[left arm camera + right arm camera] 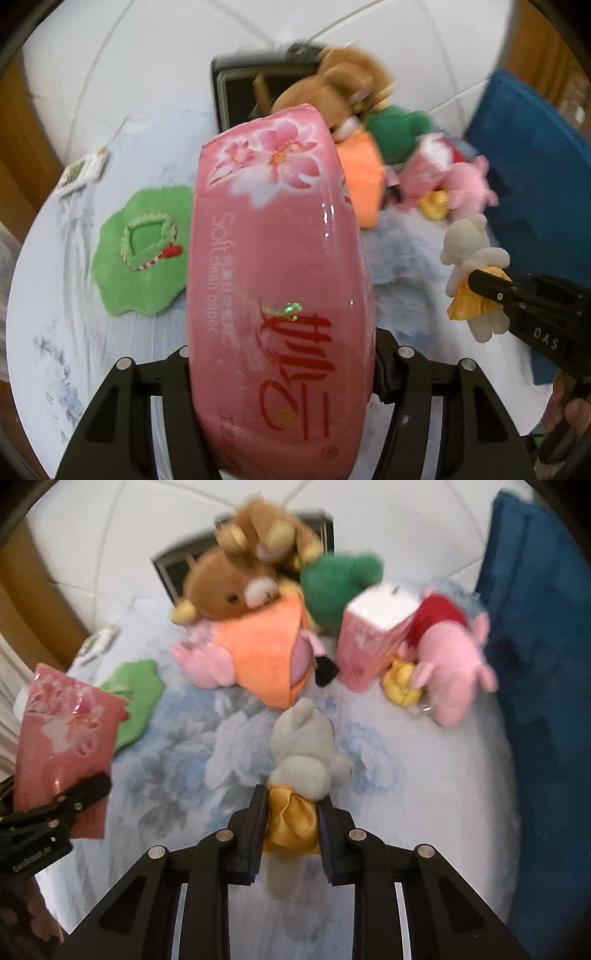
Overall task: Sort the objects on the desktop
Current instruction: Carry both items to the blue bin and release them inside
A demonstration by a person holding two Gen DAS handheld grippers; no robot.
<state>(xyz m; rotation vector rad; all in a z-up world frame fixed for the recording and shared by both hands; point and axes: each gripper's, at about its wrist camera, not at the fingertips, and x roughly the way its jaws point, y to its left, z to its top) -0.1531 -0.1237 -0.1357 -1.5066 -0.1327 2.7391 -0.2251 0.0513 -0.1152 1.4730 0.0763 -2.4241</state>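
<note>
My left gripper [282, 354] is shut on a pink tissue pack [277, 266] with flowers and red lettering, held above the table; the pack also shows in the right wrist view [62, 738]. My right gripper [291, 805] is shut on a small white plush bear in a yellow skirt [301, 753], held above the floral tablecloth; the bear also shows in the left wrist view [469, 254]. A pile at the back holds a brown bear [229, 587], a green plush [332, 583], an orange-dressed pink plush [266, 653], a second pink tissue pack [373, 635] and a pink pig [450, 661].
A green flower-shaped mat [144, 251] lies on the table at left. A black picture frame [236, 96] stands behind the pile. A blue cloth-covered shape [546, 664] borders the right side. A small packet [83, 170] lies at the far left edge.
</note>
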